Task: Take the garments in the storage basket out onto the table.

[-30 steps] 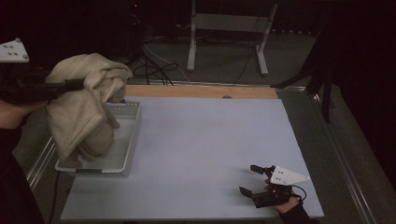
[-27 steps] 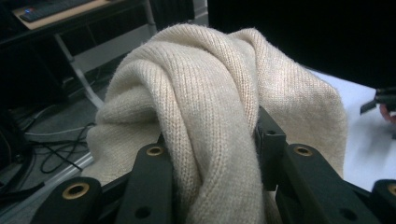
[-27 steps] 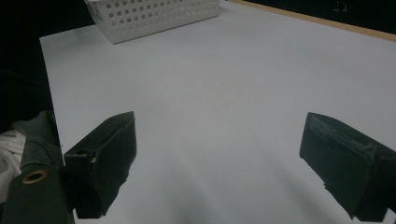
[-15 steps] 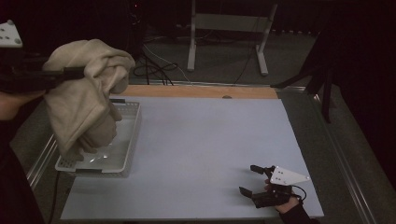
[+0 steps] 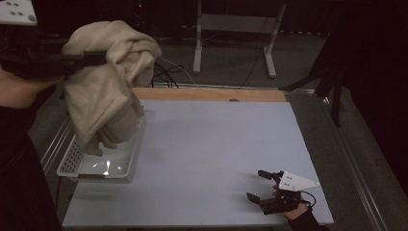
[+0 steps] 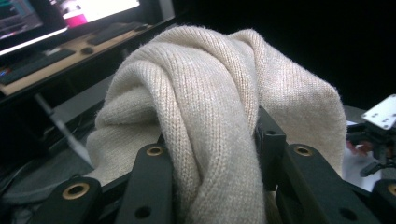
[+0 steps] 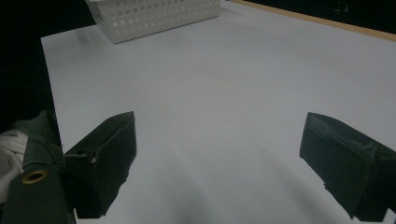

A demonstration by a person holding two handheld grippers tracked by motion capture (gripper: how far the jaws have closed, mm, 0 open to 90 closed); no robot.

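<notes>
A beige knit sweater (image 5: 108,91) hangs in a bunch from my left gripper (image 5: 101,57) at the upper left of the high view. That gripper is shut on its top fold, jaws pointing right. The sweater's lower end dangles over a white perforated basket (image 5: 72,166) on the table's left side. In the left gripper view the sweater (image 6: 219,107) bulges up between the two black jaws of the left gripper (image 6: 210,140). My right gripper (image 5: 257,185) rests near the table's front right edge, open with nothing between its jaws; in its own view the right gripper (image 7: 219,154) looks over the bare white surface.
The white table sheet (image 5: 216,144) stretches between the basket and the right gripper, with a wooden strip (image 5: 207,94) along the far edge. The basket (image 7: 154,16) lies far ahead in the right gripper view. A metal stand (image 5: 235,43) and cables are on the floor behind.
My left gripper has risen and drifted a little, lifting the sweater higher so more of the basket's floor shows. The right gripper has stayed put.
</notes>
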